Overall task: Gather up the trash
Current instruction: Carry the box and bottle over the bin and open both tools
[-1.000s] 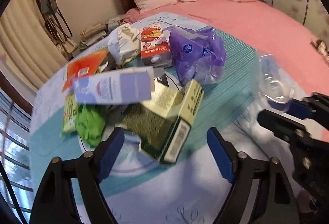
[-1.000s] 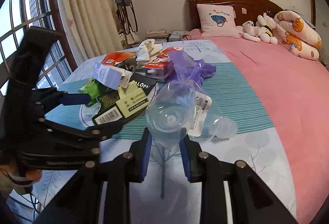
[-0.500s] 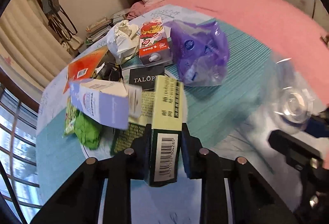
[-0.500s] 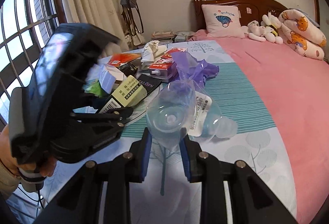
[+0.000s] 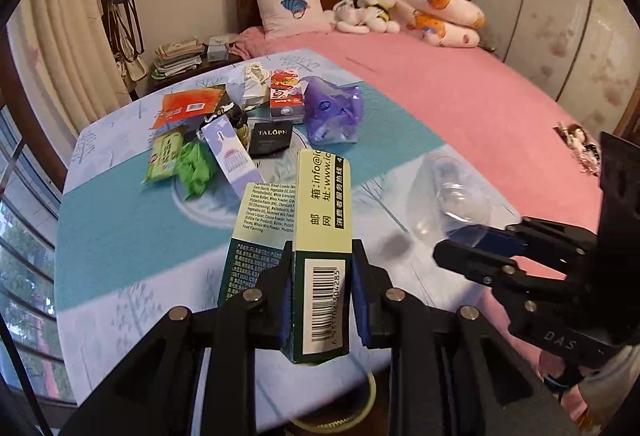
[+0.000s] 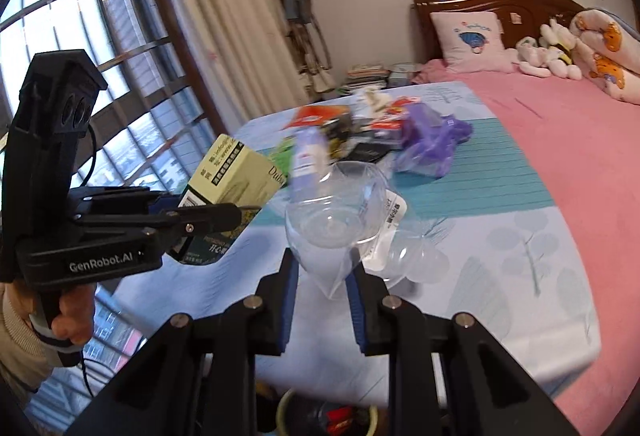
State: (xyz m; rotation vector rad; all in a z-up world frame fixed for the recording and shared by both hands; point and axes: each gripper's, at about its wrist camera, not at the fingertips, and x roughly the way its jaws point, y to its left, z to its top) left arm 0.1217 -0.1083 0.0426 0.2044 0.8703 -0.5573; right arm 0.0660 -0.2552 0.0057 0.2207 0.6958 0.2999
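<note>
Grippers each pinched 1 item: left gripper the carton, right gripper, closing, the bottle; release squarely over what was probably the bin.

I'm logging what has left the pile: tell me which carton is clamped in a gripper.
The pale green carton with the barcode: the left gripper clamps it above the bedspread, while the red juice carton and lilac carton lie in the pile.

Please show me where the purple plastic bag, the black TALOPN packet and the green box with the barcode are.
purple plastic bag (image 5: pixel 332 112): left wrist view, middle of the crumpled bag.
black TALOPN packet (image 5: pixel 271 138): left wrist view, below its printed name.
green box with the barcode (image 5: pixel 324 220): left wrist view, its pale top face.
</note>
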